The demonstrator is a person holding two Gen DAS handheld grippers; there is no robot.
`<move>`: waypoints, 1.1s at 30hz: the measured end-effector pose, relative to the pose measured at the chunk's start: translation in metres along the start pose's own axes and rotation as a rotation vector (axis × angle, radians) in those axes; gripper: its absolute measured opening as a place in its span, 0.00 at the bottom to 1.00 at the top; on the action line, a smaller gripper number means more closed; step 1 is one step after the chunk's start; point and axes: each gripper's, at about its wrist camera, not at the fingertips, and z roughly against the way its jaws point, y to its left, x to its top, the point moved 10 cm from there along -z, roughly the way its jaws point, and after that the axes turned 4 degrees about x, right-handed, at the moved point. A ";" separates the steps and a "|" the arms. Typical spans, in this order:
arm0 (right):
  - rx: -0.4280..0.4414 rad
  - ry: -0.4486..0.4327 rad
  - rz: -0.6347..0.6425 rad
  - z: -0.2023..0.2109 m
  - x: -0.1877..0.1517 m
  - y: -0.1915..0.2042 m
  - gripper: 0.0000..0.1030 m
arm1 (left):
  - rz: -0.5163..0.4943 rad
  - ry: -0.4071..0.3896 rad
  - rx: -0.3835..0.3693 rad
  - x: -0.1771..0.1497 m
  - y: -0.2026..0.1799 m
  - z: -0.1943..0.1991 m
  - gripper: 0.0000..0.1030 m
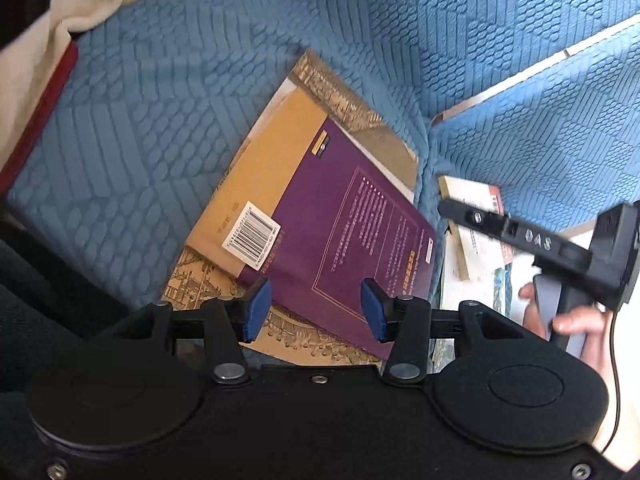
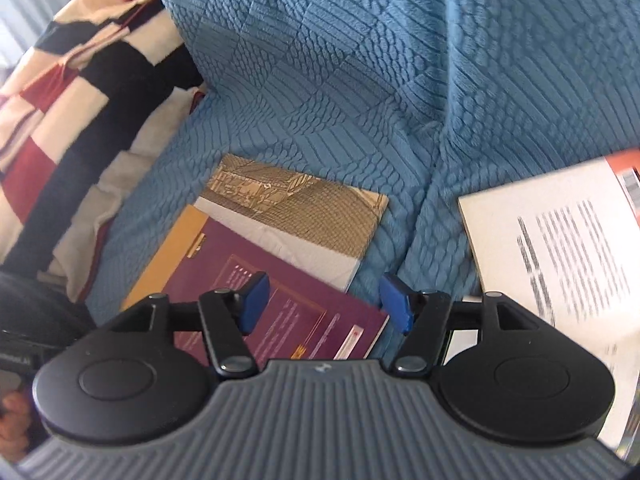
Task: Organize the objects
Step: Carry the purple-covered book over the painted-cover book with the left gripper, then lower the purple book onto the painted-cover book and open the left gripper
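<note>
Three books lie stacked on a blue textured sofa cover (image 1: 160,120): a purple book (image 1: 352,224) on top, a yellow book (image 1: 272,160) under it, a beige patterned book (image 1: 340,96) at the bottom. My left gripper (image 1: 314,300) hovers open over the purple book's near edge, its pads clear of the book. My right gripper (image 2: 325,300) is open above the corner of the purple book (image 2: 288,304) and the bare cover. A white book (image 2: 560,248) with blurred print lies to its right. In the left wrist view a black finger (image 1: 480,218) of the right gripper reaches over that white book.
A red, black and cream striped blanket (image 2: 60,100) is piled at the left of the seat. A seam between two cushions (image 1: 428,148) runs just right of the stack. More books (image 1: 476,264) lie beyond it. A person's hand (image 1: 576,320) holds the right gripper's handle.
</note>
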 end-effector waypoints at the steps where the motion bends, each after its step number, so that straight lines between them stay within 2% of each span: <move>1: 0.000 0.009 0.010 -0.004 0.002 0.000 0.62 | 0.001 0.001 0.004 0.000 0.000 -0.002 0.45; 5: -0.039 0.085 0.061 -0.022 0.003 -0.007 0.62 | -0.017 -0.007 -0.005 0.002 -0.006 -0.007 0.45; 9: -0.043 0.135 0.118 -0.034 -0.003 -0.008 0.62 | -0.016 -0.019 -0.015 0.003 -0.008 -0.010 0.45; 16: 0.019 0.152 0.101 -0.032 -0.017 -0.005 0.64 | 0.042 -0.035 -0.038 0.008 -0.005 -0.012 0.41; 22: 0.040 0.156 0.079 -0.026 -0.025 -0.007 0.64 | 0.028 -0.060 -0.015 0.007 -0.004 -0.010 0.38; 25: 0.034 0.154 0.084 -0.024 -0.028 -0.006 0.64 | 0.066 -0.056 -0.016 0.005 0.004 -0.006 0.36; 29: -0.012 0.130 0.106 -0.018 -0.031 -0.004 0.61 | 0.075 -0.069 0.030 0.004 0.016 0.002 0.38; 33: -0.024 0.120 0.086 -0.015 -0.036 -0.004 0.61 | 0.086 -0.035 0.030 0.002 0.023 0.002 0.35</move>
